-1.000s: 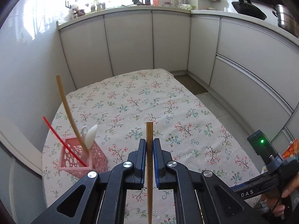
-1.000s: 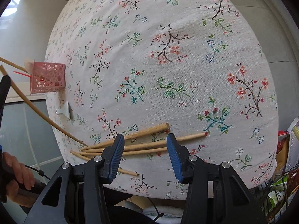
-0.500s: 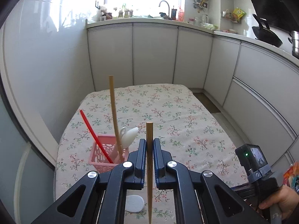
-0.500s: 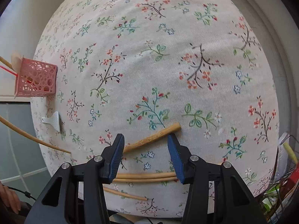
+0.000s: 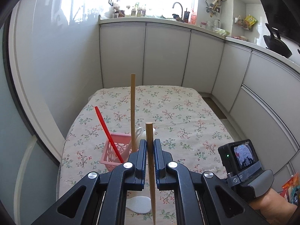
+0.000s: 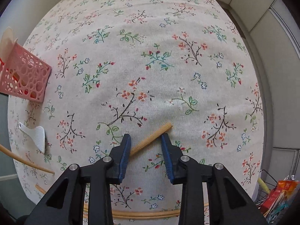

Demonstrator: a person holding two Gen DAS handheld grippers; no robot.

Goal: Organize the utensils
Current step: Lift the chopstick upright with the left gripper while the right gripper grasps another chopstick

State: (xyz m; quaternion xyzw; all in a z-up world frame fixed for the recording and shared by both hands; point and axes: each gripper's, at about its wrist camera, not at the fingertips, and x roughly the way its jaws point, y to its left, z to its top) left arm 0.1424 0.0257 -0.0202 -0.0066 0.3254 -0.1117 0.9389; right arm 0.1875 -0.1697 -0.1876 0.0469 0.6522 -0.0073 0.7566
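Observation:
My left gripper (image 5: 150, 147) is shut on a wooden chopstick (image 5: 151, 168) that stands upright between its pads. Just beyond and left of it stands the pink perforated basket (image 5: 112, 151), holding a red stick (image 5: 107, 131), another wooden chopstick (image 5: 133, 108) and a white spoon (image 5: 143, 133). My right gripper (image 6: 145, 143) points down at the floral tablecloth. Its jaws are closing around the thick end of a chopstick (image 6: 153, 136) lying slantwise between them, pads not clearly pressing. More chopsticks (image 6: 146, 213) lie at the near edge.
A white flat scoop (image 6: 36, 136) lies on the cloth near the pink basket (image 6: 28, 78). The table's edge (image 6: 262, 112) runs close to grey cabinets (image 5: 168, 56). Snack packets in a wire rack (image 6: 281, 193) sit at the lower right.
The right gripper has slid across the cloth until one chopstick's thick end lies between its jaws, which have narrowed. The left gripper, still holding its chopstick, has shifted so the basket sits nearer centre.

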